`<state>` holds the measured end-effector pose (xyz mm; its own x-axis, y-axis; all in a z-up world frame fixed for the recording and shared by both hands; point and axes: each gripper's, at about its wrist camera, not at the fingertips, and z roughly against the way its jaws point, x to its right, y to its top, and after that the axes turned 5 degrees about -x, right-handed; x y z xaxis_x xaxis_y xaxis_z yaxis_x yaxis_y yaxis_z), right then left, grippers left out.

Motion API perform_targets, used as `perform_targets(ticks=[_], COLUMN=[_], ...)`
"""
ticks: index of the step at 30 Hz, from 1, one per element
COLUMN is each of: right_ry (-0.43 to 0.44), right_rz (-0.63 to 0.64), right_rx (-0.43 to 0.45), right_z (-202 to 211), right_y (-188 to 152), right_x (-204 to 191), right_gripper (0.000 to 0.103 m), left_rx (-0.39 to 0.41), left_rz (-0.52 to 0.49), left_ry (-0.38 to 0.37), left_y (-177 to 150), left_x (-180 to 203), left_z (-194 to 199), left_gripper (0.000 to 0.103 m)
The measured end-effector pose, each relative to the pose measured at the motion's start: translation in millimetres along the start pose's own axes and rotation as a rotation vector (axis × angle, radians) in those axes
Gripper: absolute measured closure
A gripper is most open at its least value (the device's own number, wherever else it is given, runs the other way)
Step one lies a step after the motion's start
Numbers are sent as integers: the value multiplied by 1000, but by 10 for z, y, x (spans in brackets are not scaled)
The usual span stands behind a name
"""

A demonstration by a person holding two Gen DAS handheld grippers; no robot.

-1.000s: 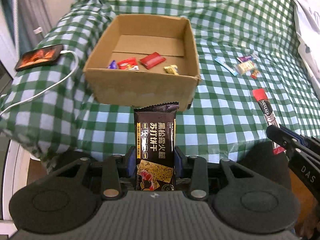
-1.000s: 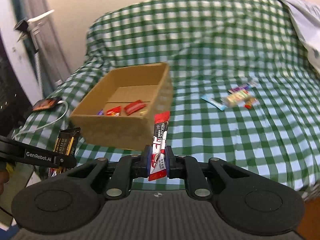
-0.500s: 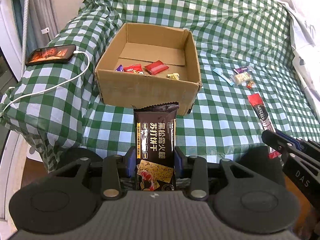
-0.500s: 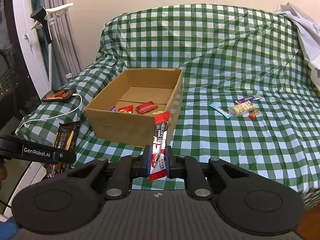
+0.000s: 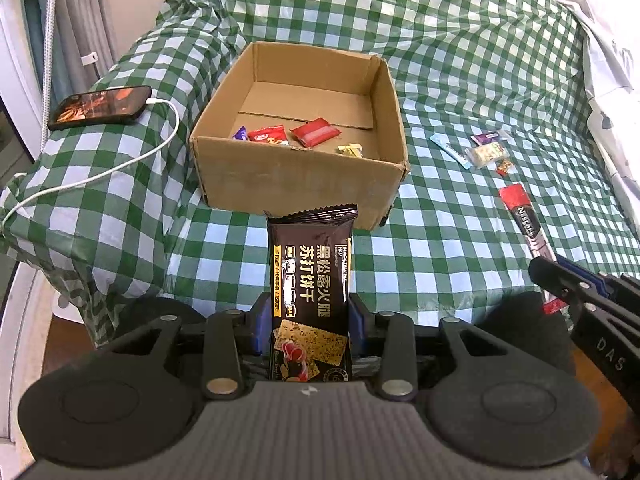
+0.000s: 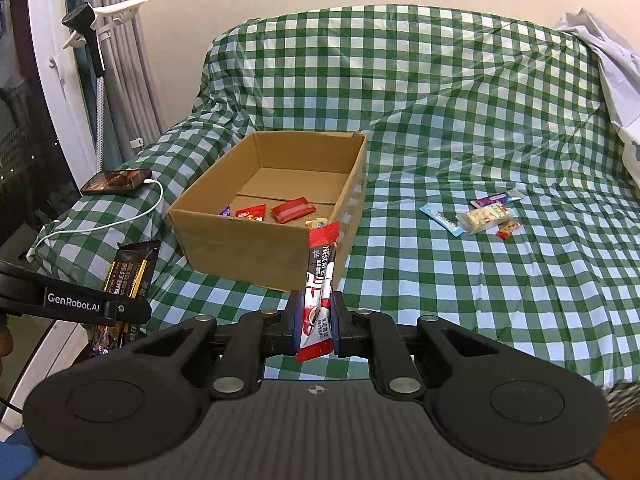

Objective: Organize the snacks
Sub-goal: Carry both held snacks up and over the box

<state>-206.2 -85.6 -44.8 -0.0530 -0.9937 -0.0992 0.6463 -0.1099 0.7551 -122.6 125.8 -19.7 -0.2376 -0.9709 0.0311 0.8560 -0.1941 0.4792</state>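
My left gripper (image 5: pixel 310 320) is shut on a black cracker packet (image 5: pixel 310 280), held upright in front of the open cardboard box (image 5: pixel 296 176). My right gripper (image 6: pixel 316 322) is shut on a red Nescafe stick (image 6: pixel 320 280), also held before the box (image 6: pixel 256 252). The box holds several small snacks (image 5: pixel 316 132). Several loose snacks (image 6: pixel 484 216) lie on the checked cloth right of the box. The right gripper (image 5: pixel 560 284) shows at the left wrist view's right edge, and the left gripper (image 6: pixel 120 308) with its packet at the right wrist view's left edge.
A phone (image 5: pixel 100 106) on a white charging cable (image 5: pixel 120 164) lies on the cloth left of the box. The green checked cloth (image 6: pixel 460 280) covers a sofa-like seat. A curtain and a white stand (image 6: pixel 96 40) are at the far left. White fabric (image 6: pixel 616 80) lies at the right.
Both grippers have drawn back and up from the box, so the box looks smaller and farther. Both still hold their snacks.
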Motion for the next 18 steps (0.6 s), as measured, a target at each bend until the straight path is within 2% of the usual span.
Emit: perform_targets(ticks=[12, 18], right_ry=[3, -3], right_rz=[-2, 9], right_rx=[-3, -8], right_z=[-184, -392], right_y=[199, 378], right_x=[40, 16], right_gripper=[88, 88], left_rx=[29, 35], left_rz=[20, 18], left_ry=[30, 42], left_y=[337, 609], left_x=[-172, -235], left_z=[-106, -242], left_gripper=[60, 60])
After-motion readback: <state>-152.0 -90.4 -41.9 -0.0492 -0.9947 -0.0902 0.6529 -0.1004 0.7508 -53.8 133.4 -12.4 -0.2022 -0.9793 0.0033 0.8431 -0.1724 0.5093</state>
